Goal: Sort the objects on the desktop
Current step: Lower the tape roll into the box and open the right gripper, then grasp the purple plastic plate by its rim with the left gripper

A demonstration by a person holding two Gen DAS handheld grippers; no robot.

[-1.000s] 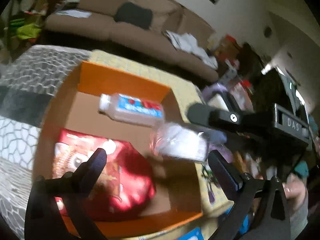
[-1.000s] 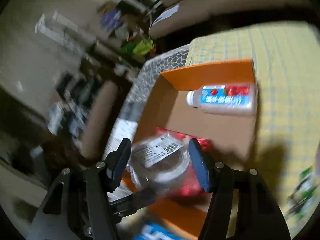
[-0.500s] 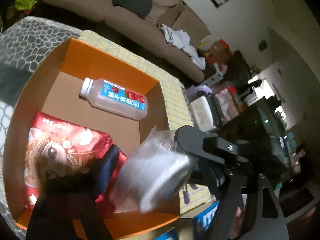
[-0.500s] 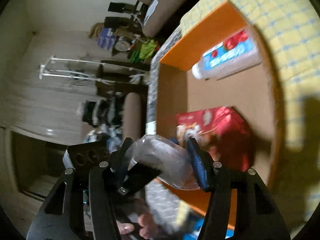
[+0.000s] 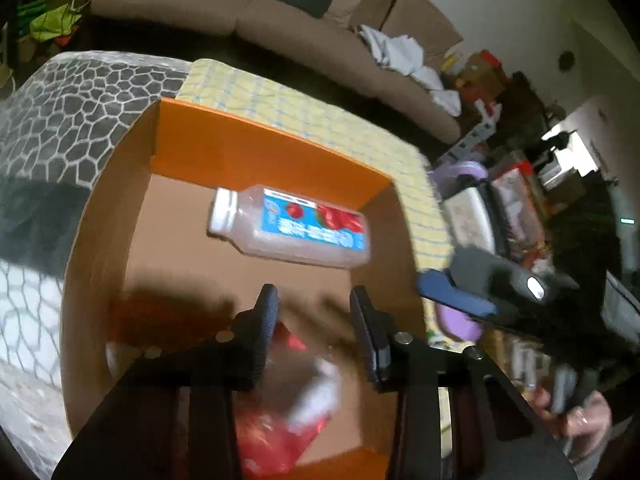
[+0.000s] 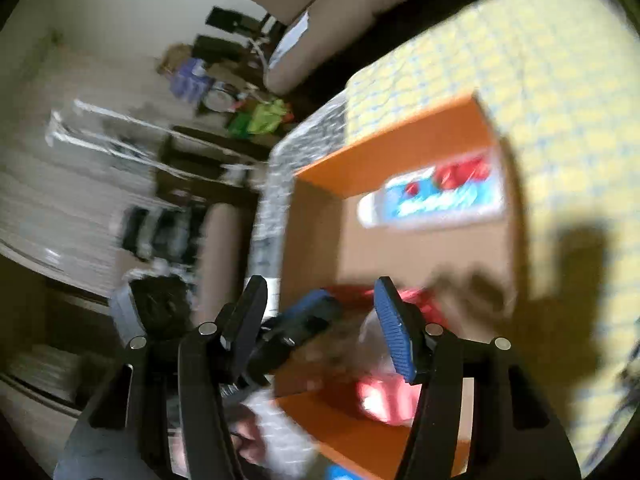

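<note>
Over the near half of the orange cardboard box (image 5: 256, 148), the left gripper (image 5: 314, 318) is closing, its jaws about a third apart, with a blurred clear-wrapped roll (image 5: 316, 384) between and below its fingers; whether the pads press it cannot be told. The right gripper (image 6: 320, 320) stands about half open at the box's near left corner, the wrapped roll blurred against its right finger (image 6: 394, 332), the grip unclear. Inside the box a bottle (image 5: 292, 226) lies along the far wall and a red snack bag (image 5: 272, 440) sits at the near edge.
</note>
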